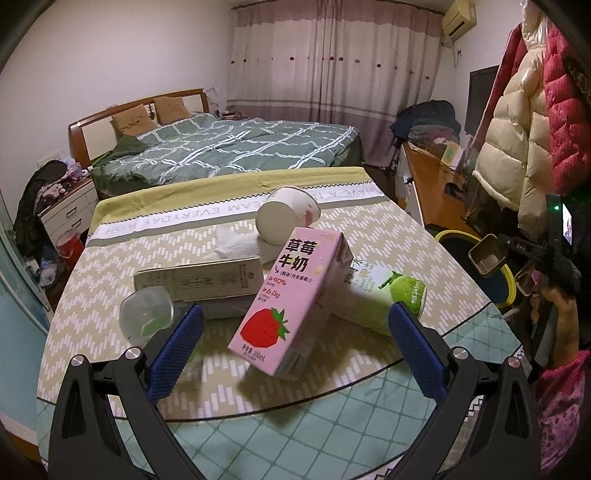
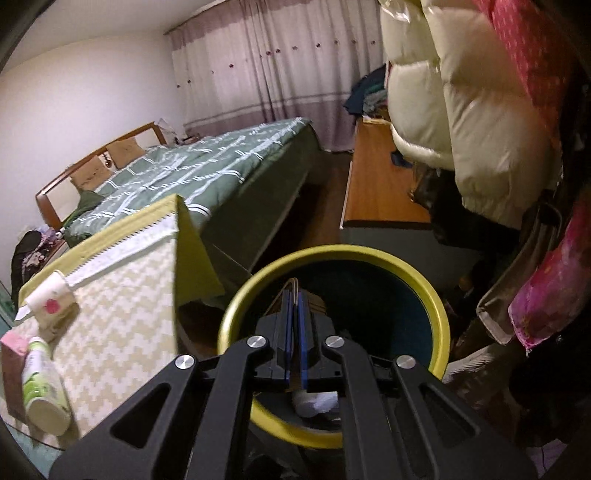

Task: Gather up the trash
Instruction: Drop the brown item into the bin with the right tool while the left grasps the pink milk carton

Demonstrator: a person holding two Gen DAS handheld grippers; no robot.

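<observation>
- A bed [image 1: 236, 147] with a green checked quilt and two brown pillows [image 1: 151, 114] stands against the far wall.
- Striped curtains [image 1: 332, 62] hang closed behind it.
- An air conditioner [image 1: 458, 16] sits high in the corner.
- A cream puffer coat [image 1: 513, 140] hangs beside a red one.
- A dark screen [image 1: 480, 96], perhaps a television, stands on the wooden desk [image 2: 376, 192].

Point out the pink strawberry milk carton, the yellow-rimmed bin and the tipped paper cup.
pink strawberry milk carton [image 1: 291, 295]: left wrist view, on its printed front face.
yellow-rimmed bin [image 2: 441, 314]: right wrist view, on the right side of its rim.
tipped paper cup [image 1: 277, 221]: left wrist view, on its round base.
</observation>
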